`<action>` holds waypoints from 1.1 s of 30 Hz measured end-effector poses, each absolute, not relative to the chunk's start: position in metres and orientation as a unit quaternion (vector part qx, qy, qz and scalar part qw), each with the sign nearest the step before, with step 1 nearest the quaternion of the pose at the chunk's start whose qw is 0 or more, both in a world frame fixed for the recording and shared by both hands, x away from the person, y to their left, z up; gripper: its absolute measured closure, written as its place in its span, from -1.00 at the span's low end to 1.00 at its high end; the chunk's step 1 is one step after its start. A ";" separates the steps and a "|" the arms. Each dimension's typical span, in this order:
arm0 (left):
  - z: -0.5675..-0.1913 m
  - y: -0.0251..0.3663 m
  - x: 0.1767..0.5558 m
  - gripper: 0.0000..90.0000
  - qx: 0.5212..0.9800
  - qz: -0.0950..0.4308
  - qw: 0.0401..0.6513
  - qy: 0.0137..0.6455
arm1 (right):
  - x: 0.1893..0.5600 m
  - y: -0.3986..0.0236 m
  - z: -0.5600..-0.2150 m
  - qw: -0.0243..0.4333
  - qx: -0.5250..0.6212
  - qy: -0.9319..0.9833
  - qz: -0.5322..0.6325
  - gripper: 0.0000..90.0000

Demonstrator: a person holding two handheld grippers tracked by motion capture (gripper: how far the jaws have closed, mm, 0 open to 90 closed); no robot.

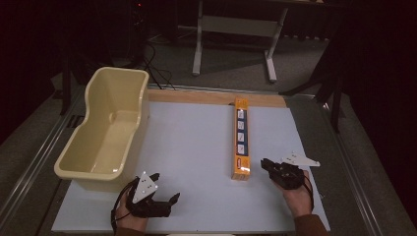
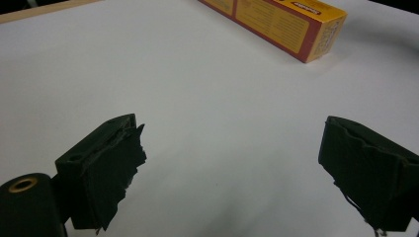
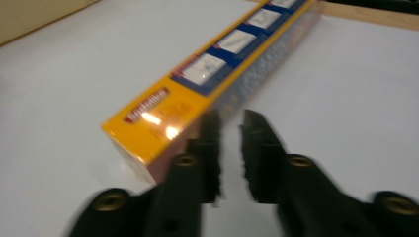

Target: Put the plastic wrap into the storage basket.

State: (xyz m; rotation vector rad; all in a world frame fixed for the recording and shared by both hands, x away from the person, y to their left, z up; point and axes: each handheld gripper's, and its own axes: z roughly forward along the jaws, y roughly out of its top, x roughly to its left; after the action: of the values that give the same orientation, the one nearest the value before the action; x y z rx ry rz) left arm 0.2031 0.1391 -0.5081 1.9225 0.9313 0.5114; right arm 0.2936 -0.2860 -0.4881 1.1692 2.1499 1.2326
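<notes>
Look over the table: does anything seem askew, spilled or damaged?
Nothing spilled or askew. The long yellow box lies flat and straight; the cream tub overhangs the table's left edge. The left gripper's pads look ragged.

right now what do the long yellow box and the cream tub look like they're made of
The long yellow box looks like printed cardboard with a glossy finish: sharp folded edges, printed panels and bright glare spots near its end in the right gripper view. The cream tub looks like moulded plastic, smooth and slightly shiny: rounded rim, one-piece walls and a soft highlight inside. Neither can be settled by look alone.
</notes>
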 end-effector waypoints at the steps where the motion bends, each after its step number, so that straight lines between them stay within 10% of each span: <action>1: -0.508 0.139 0.203 -0.78 0.778 0.207 0.456 0.378 | 0.296 -0.282 -0.488 0.200 0.416 0.770 0.441 0.99; 33: -0.509 0.139 0.202 -0.67 0.781 0.207 0.451 0.379 | 0.333 -0.176 -0.500 0.147 0.331 0.869 0.336 1.00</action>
State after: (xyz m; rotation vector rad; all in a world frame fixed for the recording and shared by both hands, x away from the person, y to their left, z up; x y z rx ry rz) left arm 0.2025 0.1388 -0.5086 1.9296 0.9362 0.5112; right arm 0.3326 -0.1757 -0.5004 0.9525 2.5010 0.9680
